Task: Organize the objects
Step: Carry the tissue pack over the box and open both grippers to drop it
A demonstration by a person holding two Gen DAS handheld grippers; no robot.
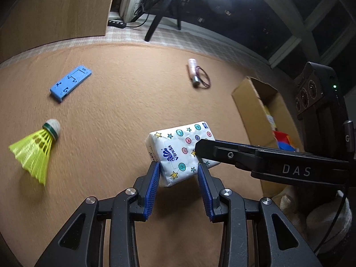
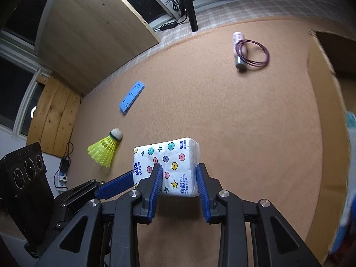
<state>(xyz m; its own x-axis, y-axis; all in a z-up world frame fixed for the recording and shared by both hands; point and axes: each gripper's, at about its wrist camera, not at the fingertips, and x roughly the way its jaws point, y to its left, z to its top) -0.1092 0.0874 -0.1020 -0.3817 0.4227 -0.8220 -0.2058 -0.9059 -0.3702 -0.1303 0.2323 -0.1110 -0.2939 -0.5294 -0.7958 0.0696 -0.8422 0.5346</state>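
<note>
Both grippers close on the tissue pack [image 1: 181, 153]: left gripper [image 1: 179, 166] pinches its near corner between blue pads, right gripper [image 2: 179, 171] clamps its near end. Pack sits above the orange mat [image 2: 244, 122]. Left of the pack lies a yellow shuttlecock [image 2: 104, 150]; beyond it, a blue holder [image 2: 131, 100]; right of it, a cardboard box [image 1: 255, 102].
</note>
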